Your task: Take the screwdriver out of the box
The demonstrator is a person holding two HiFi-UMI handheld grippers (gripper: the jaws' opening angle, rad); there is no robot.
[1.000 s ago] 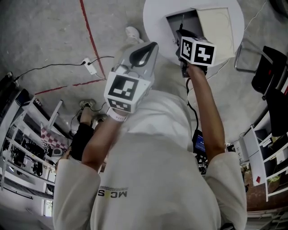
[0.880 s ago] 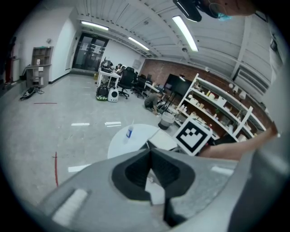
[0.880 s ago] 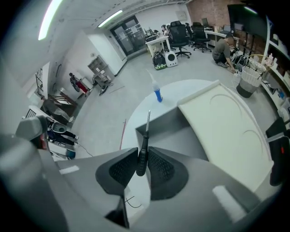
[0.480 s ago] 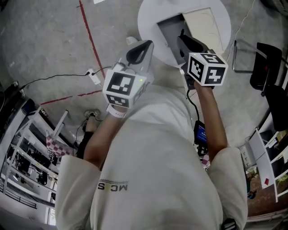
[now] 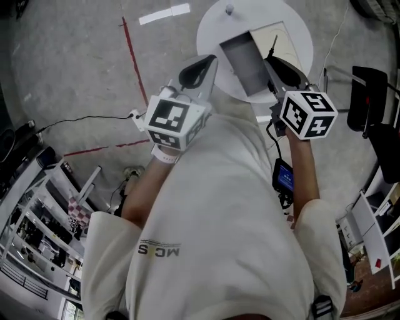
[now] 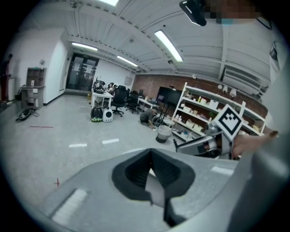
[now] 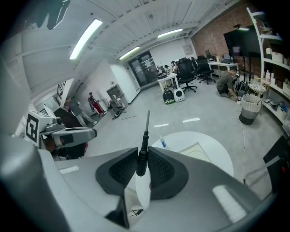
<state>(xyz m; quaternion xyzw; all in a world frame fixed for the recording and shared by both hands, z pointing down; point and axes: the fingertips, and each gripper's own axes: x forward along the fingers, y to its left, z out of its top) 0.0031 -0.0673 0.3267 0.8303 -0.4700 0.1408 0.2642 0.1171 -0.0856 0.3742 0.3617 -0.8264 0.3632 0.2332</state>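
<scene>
1. Over the near edge of the round table (image 5: pixel 212 28), the right gripper (image 5: pixel 275 64) now sits higher and closer to the person than a second ago, when its nose was down at the box (image 5: pixel 232 42).
2. Its jaws are clamped on the black handle of the screwdriver (image 7: pixel 143 154). The shaft runs out past the fingertips and points up and away, touching nothing. The tool is therefore out of the box, and I judge the lift itself done; only carrying it off or setting it down seems left.
3. The left gripper (image 5: pixel 209 62) has its jaws pressed together with nothing between them. It hangs just off the table's left edge, much where it was before, and takes no part.
4. The box lies open toward the table's near edge, with a cream panel along its right side that is probably the lid. The grey inside shows nothing that I can make out, though its near right corner is hidden behind the right gripper.
5. A small bottle (image 5: pixel 229 9) stands alone at the table's far edge, well apart from the box.
</scene>
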